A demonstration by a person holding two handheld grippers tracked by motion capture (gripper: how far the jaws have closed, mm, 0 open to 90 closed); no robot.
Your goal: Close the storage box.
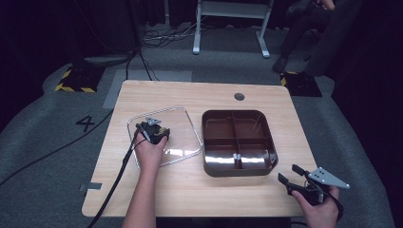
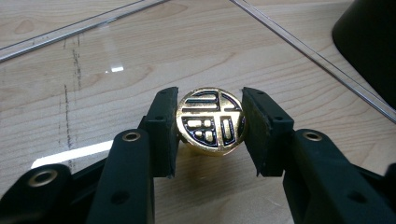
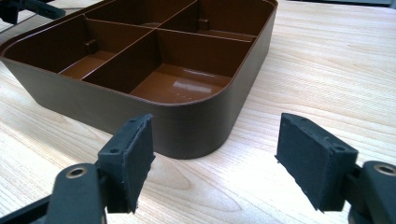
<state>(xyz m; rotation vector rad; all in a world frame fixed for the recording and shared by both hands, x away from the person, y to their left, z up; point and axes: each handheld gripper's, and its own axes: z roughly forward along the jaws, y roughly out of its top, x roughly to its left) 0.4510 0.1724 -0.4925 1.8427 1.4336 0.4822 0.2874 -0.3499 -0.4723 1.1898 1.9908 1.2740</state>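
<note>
Left gripper [image 2: 211,133] fingers [image 2: 161,128] are pressed against both sides of a round gold knob [image 2: 211,121] w/ a dark stamped pattern, so it looks clamped at its widest part. The knob sits on the clear lid [image 1: 183,137], roughly mid-panel; the wood grain shows through around it. Grabbing there probably makes sense b/c a flat clear sheet offers no other handle, and a centre hold should keep it level if lifted.

Just right of the lid sits the brown box [image 1: 239,141] w/ four compartments, all looking empty, top uncovered — likely where the lid belongs.

Right gripper [image 1: 292,176], near the box's nearest corner at the table [image 1: 199,190] edge, has its pads [image 3: 133,156] well apart, holding nothing. Prob. waiting, maybe to steady the box.
</note>
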